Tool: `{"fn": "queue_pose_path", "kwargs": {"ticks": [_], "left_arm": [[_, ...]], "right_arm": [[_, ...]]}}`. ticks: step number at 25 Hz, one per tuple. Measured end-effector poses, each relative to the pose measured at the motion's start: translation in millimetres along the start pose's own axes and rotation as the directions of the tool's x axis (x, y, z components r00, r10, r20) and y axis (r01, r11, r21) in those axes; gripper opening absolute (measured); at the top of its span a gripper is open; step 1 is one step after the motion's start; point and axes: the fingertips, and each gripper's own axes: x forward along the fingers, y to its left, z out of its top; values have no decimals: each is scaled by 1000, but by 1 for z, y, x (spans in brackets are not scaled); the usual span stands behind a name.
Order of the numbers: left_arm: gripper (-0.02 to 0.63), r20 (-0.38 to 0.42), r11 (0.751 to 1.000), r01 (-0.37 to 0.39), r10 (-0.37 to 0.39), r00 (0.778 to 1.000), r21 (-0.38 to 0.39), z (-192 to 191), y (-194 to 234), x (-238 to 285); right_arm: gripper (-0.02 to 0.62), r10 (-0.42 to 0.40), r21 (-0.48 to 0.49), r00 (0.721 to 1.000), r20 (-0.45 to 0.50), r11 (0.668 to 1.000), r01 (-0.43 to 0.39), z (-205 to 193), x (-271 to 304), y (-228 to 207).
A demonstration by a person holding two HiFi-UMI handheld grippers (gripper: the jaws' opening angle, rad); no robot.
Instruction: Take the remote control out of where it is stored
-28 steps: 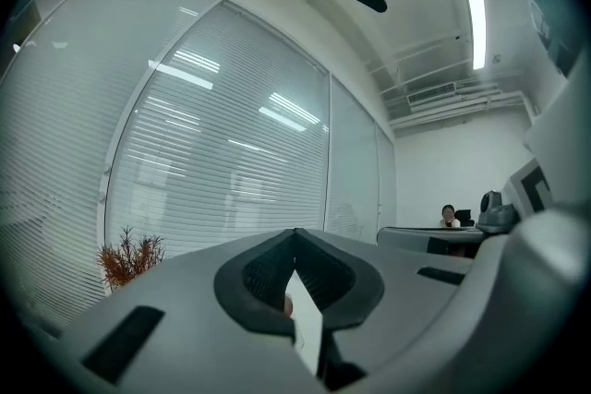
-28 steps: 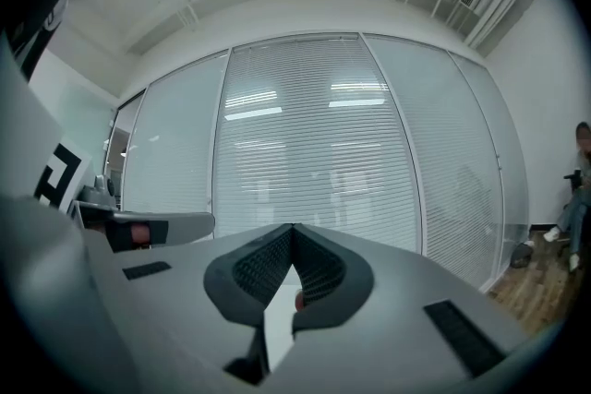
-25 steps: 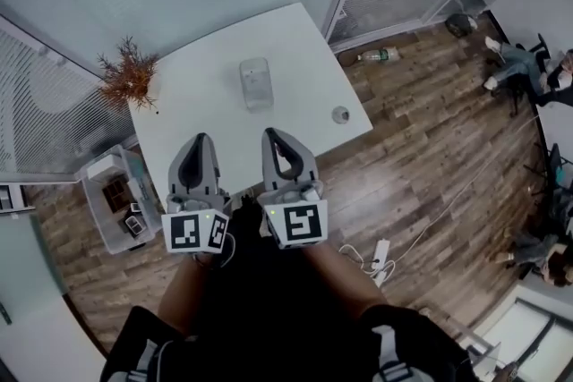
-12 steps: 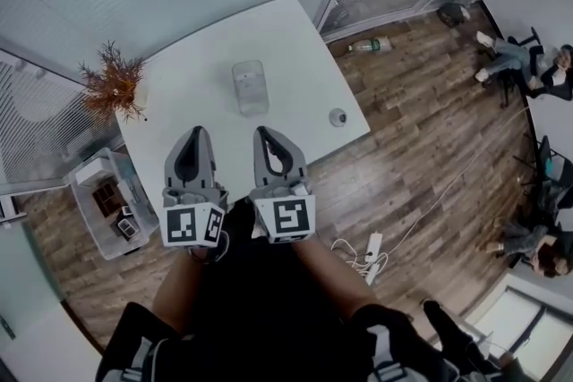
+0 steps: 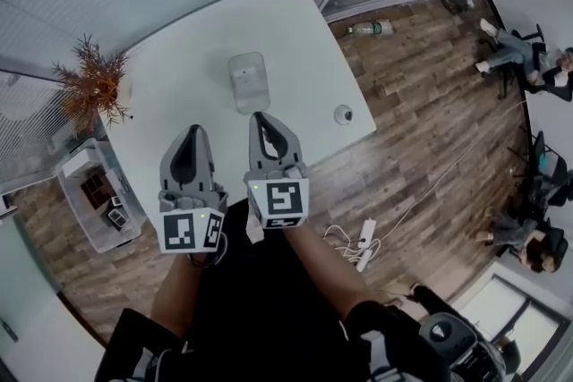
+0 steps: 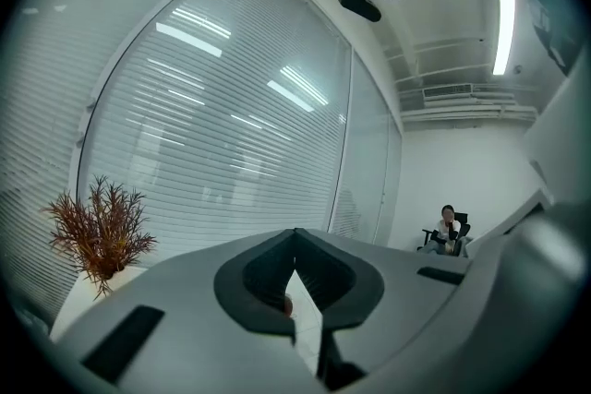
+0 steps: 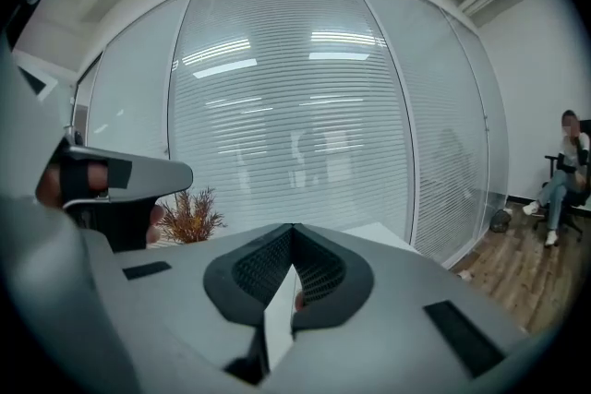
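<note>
Hovering at the near edge of the white table (image 5: pixel 179 76), the left gripper (image 5: pixel 192 135) and right gripper (image 5: pixel 260 121) are both clenched on nothing. A clear container (image 5: pixel 248 80) stands untouched beyond them, and retrieval of the remote appears not yet begun.

The head view looks steeply down from high above the surface (image 5: pixel 179 85). Both gripper views look level from low beside it. All three share the dried plant (image 5: pixel 89 89) at left.
</note>
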Motion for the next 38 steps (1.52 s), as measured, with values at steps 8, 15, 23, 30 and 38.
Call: {"fn": "queue_pose_path", "kwargs": {"ticks": [8, 15, 23, 30, 38], "left_arm": [[6, -14, 999, -10, 9, 1000, -42, -17, 24, 25], [6, -26, 998, 17, -19, 999, -60, -25, 25, 38], [6, -34, 997, 29, -31, 999, -66, -28, 31, 55], [6, -50, 997, 31, -35, 998, -74, -34, 37, 64], [6, -58, 995, 34, -39, 998, -91, -40, 40, 66]], "right_arm": [[2, -15, 21, 997, -71, 1000, 16, -32, 39, -5], [2, -33, 51, 984, -175, 998, 42, -62, 63, -10], [6, -46, 59, 973, -228, 996, 61, -79, 88, -20], [83, -42, 64, 961, -273, 996, 62, -95, 105, -20], [179, -56, 71, 953, -297, 994, 81, -103, 116, -25]]}}
